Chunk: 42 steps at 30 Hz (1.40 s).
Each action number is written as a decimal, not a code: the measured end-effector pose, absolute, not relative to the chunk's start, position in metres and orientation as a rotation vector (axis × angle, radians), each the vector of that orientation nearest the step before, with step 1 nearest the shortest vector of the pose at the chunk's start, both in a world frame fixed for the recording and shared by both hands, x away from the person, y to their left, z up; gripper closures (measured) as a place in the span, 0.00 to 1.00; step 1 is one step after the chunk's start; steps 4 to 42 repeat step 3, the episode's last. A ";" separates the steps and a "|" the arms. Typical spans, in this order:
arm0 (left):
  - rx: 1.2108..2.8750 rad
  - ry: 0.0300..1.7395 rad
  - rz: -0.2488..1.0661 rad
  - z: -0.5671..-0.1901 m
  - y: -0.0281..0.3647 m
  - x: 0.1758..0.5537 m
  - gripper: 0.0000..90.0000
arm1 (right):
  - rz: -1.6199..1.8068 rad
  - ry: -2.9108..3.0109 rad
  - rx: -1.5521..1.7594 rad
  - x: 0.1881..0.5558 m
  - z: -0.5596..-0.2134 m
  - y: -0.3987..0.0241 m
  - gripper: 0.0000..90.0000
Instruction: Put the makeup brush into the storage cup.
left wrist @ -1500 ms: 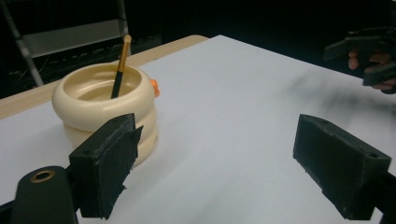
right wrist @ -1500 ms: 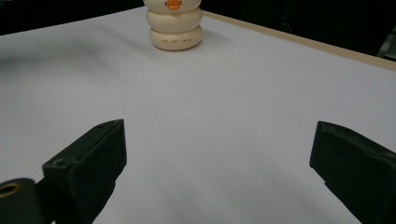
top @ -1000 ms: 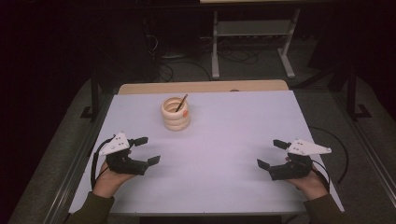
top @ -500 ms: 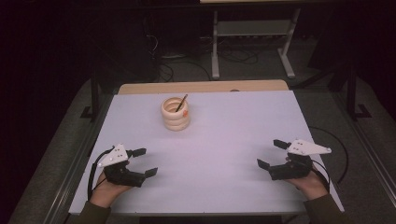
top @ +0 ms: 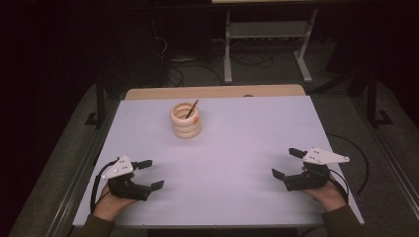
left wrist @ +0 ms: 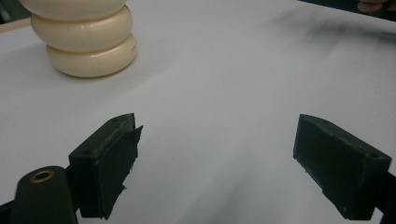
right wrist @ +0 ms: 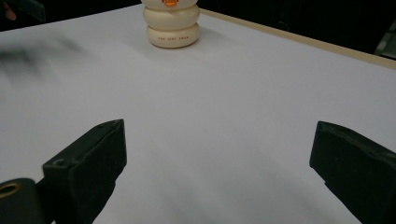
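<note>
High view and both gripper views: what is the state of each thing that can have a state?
Cream ribbed three-ring holder: upright, far on the white table, touched by nothing.
Thin brown stick: leaning inside the holder.
Left gripper: open, empty, near the table's front edge.
Right gripper: open, empty.

White bench [top: 237,158] with a wood edge at the back, metal stand [top: 267,39] and cables [top: 178,69] on the floor behind.

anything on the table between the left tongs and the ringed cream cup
Nothing: the high view shows bare white table between the left tongs and the ringed cream cup; the left gripper view agrees.
</note>
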<state>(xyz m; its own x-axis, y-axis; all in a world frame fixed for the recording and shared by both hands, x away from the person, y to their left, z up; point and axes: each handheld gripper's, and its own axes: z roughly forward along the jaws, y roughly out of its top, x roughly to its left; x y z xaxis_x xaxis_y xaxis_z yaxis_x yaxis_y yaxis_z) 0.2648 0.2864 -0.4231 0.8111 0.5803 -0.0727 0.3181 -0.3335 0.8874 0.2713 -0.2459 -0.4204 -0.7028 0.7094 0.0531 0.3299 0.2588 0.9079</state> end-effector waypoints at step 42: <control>1.947 0.670 0.315 -0.423 0.286 0.265 0.15 | 1.427 2.169 0.949 0.271 -0.421 -0.246 0.03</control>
